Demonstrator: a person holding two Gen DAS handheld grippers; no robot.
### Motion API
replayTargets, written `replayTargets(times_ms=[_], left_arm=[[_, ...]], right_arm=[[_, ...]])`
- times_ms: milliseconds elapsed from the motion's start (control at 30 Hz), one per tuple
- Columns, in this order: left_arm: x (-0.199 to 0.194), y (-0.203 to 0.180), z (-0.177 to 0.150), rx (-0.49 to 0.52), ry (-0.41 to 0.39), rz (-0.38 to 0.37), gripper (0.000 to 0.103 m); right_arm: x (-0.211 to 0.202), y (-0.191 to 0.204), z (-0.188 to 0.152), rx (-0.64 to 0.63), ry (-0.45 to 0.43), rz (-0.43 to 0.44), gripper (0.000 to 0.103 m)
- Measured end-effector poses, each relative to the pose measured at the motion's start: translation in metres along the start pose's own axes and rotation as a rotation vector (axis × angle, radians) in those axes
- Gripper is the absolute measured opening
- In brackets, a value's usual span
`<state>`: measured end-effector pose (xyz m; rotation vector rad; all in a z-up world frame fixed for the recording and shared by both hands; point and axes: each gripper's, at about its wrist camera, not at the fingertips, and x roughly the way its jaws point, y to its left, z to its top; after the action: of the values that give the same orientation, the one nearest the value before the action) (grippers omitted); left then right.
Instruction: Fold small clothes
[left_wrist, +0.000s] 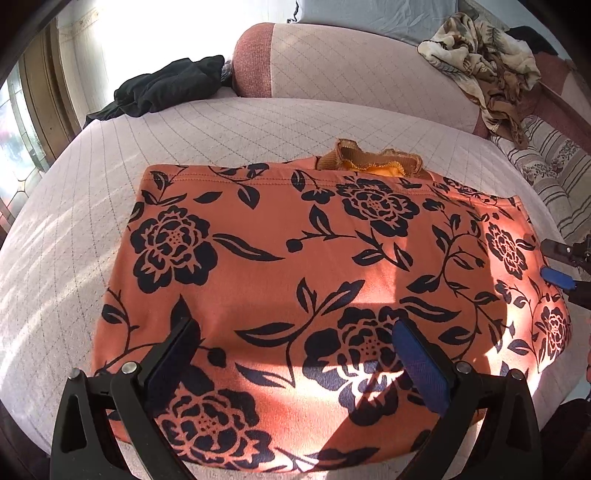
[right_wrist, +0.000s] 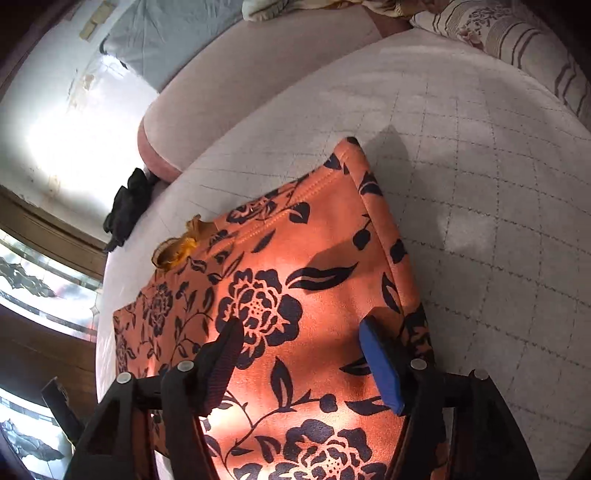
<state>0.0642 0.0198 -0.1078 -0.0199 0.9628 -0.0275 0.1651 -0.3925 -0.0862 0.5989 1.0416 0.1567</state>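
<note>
Left wrist view, from left to right: a dark crumpled garment (left_wrist: 166, 88) lies at the far left edge of the quilted bed (left_wrist: 74, 221), beside a pink bolster (left_wrist: 332, 66). Spread flat across the middle of the bed is the orange floral garment (left_wrist: 295, 258), folded into a broad rectangle, with a brown ribbed collar (left_wrist: 369, 160) poking out past its far edge. The left tongs (left_wrist: 295, 343) hang over the near part of this cloth, jaws spread wide, with nothing between them. Further right, a heap of patterned cloth (left_wrist: 484, 62) sits on the bolster, a striped pillow (left_wrist: 554, 177) lies below it, and the right tongs (left_wrist: 561, 266) show at the garment's right edge.

Right wrist view, left to right: the dark crumpled garment (right_wrist: 127, 206) sits at the far left, the brown ribbed collar (right_wrist: 177, 247) next, then the orange floral garment (right_wrist: 295, 295) running toward the camera. The right tongs (right_wrist: 299, 350) are above its right-hand part, jaws wide apart and gripping nothing; the blue pad (right_wrist: 380, 365) is near the garment's right border. Bare bed (right_wrist: 498, 221) and the striped pillow (right_wrist: 517, 37) fill the right
</note>
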Motion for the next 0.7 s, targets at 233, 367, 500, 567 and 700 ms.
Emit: replayTargets(times_ms=[233, 367, 500, 567, 700], left_arm=[[-0.009, 0.014, -0.008, -0.039, 0.013, 0.015, 0.103], [-0.015, 0.019, -0.01, -0.027, -0.003, 0.026, 0.103], [-0.011, 0.026, -0.011, -0.052, 0.004, 0.023, 0.103], [-0.009, 0.028, -0.011, -0.062, 0.007, 0.02, 0.103], [-0.008, 0.029, -0.012, -0.061, 0.002, 0.022, 0.103]], right_arm=[[-0.015, 0.021, -0.029, -0.059, -0.021, 0.048, 0.075], [-0.011, 0.012, -0.032, 0.005, -0.015, 0.048, 0.075], [-0.029, 0.029, -0.036, -0.054, -0.058, 0.07, 0.075], [-0.022, 0.023, -0.041, -0.055, -0.038, 0.049, 0.079], [-0.014, 0.013, -0.042, -0.022, -0.008, 0.018, 0.078]])
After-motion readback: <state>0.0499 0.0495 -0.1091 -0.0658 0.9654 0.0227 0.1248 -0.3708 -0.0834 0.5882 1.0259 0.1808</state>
